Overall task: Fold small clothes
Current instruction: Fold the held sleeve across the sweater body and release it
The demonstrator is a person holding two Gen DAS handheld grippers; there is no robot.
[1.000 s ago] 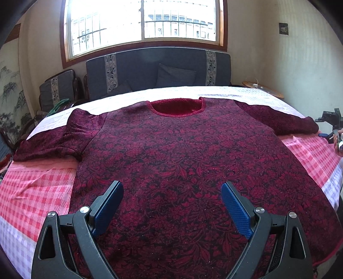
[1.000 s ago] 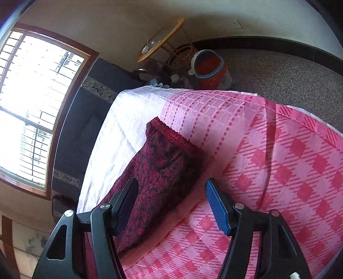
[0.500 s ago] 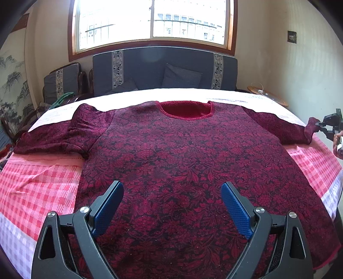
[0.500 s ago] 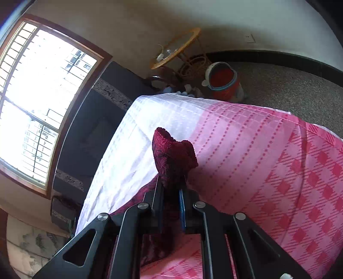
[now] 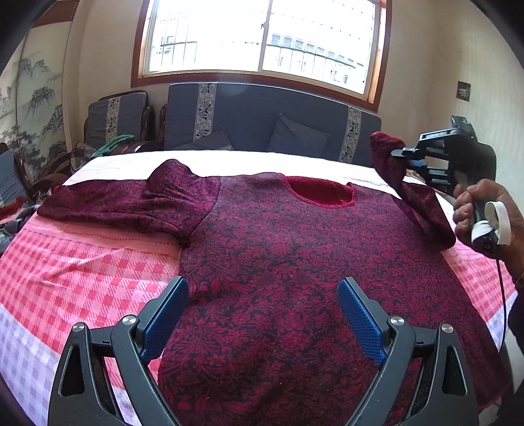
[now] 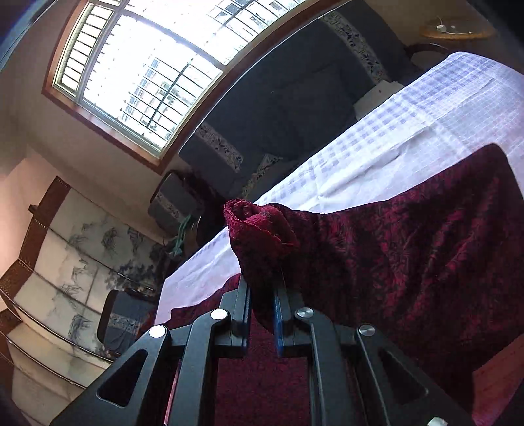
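A dark red floral sweater [image 5: 278,262] lies flat, neck away from me, on a pink checked bedspread [image 5: 82,278]. My left gripper [image 5: 262,304] is open and empty, hovering over the sweater's lower body. My right gripper [image 6: 262,295] is shut on the cuff of the right sleeve [image 6: 258,229] and holds it lifted off the bed; it shows in the left wrist view [image 5: 398,152] with the sleeve [image 5: 409,193] rising from the shoulder. The left sleeve [image 5: 124,203] lies stretched out flat.
A dark blue sofa [image 5: 262,118] and an armchair [image 5: 114,114] stand behind the bed under a window. A painted screen [image 6: 65,255] stands at the left. A small round table [image 6: 455,31] is beyond the bed's right side.
My right gripper closed on the right sleeve's cuff, then lifted it up and inward over the sweater's shoulder. My left gripper stayed open and shifted left over the lower body.
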